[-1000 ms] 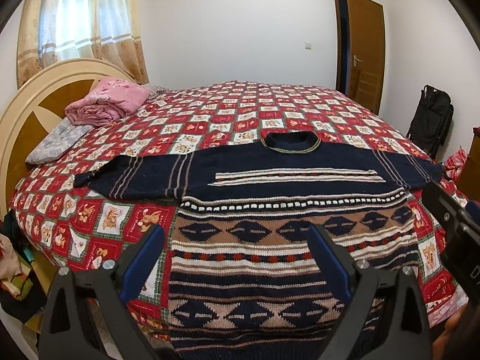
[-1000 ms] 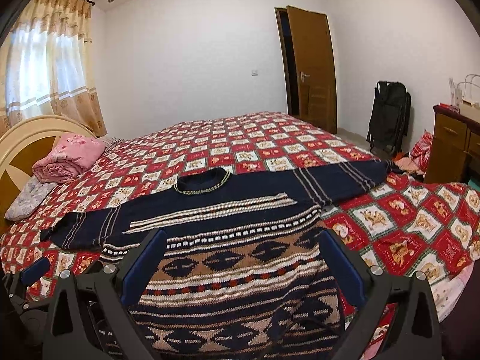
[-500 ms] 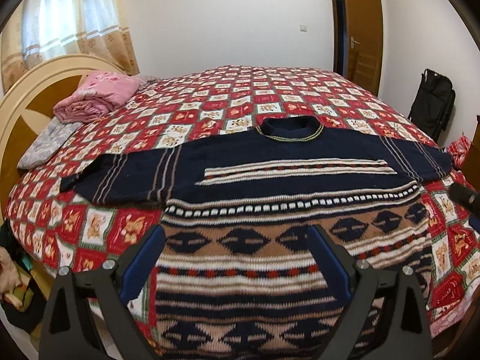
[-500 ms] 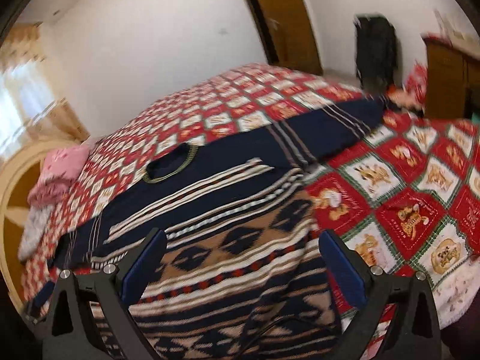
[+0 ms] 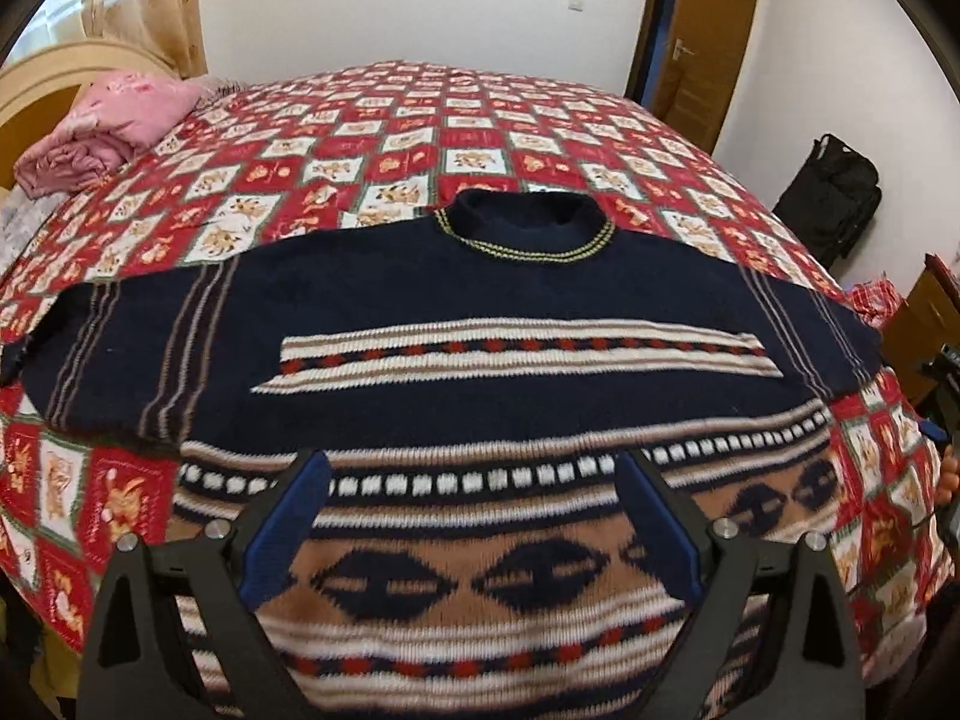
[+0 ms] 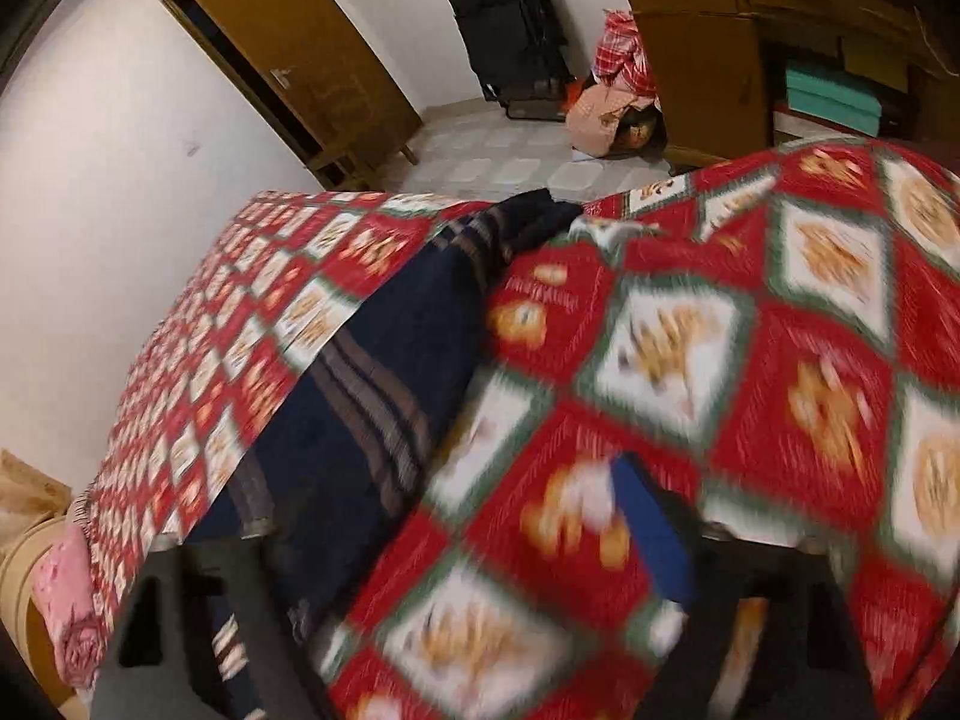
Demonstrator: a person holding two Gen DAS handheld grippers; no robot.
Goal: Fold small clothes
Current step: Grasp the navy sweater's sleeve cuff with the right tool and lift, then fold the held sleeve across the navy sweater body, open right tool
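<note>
A navy knitted sweater (image 5: 480, 372) with brown, white and red pattern bands lies flat on the bed, collar far, sleeves spread left and right. My left gripper (image 5: 474, 516) is open and empty, hovering over the patterned lower body. In the blurred right wrist view, my right gripper (image 6: 468, 540) is open and empty, over the quilt beside the sweater's right sleeve (image 6: 372, 384), which runs toward the bed's edge. Part of the right gripper (image 5: 942, 384) shows at the right edge of the left wrist view.
The bed has a red and white checked quilt (image 5: 420, 120). Pink folded bedding (image 5: 114, 126) lies by the headboard at the left. A black bag (image 6: 510, 24), clothes pile (image 6: 612, 102), wooden cabinet (image 6: 750, 48) and door (image 6: 300, 54) stand beyond the bed.
My left gripper moved forward and lower over the sweater. My right gripper swung right and down toward the right sleeve, tilting the view; both stayed open.
</note>
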